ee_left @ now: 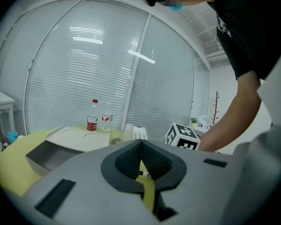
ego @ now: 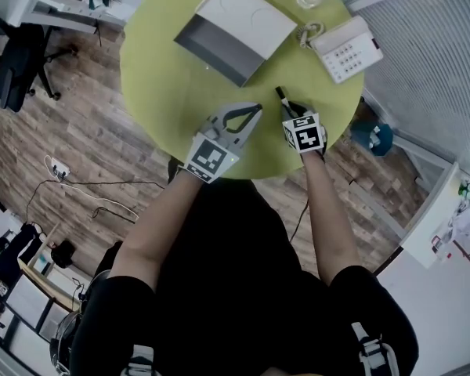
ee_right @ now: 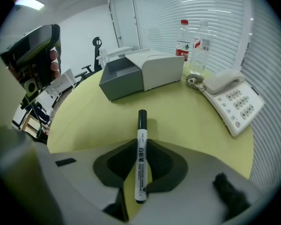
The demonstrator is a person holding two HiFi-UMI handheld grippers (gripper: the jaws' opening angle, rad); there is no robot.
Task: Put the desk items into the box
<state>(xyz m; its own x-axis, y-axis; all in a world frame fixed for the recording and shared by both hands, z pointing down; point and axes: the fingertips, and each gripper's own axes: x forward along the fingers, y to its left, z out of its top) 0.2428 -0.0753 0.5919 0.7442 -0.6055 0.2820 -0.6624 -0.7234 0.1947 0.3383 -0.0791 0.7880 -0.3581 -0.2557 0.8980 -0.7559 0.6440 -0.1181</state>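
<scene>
A white marker with a black cap (ee_right: 140, 146) lies gripped between the jaws of my right gripper (ee_right: 141, 142), cap pointing away towards the box. In the head view that marker (ego: 283, 96) pokes out of my right gripper (ego: 291, 110) near the table's front right. The grey box (ego: 211, 47) stands open at the far middle of the table, its white lid (ego: 249, 12) flipped back. My left gripper (ego: 253, 110) hovers just left of the right one, jaws closed together with nothing between them (ee_left: 141, 143). From there the box (ee_left: 49, 154) sits ahead to the left.
A white desk phone (ego: 347, 48) with a coiled cord lies at the far right of the round yellow-green table (ego: 160, 77). Two bottles (ee_right: 183, 37) stand behind the box. An office chair (ego: 16, 57) and floor cables (ego: 94, 198) are to the left.
</scene>
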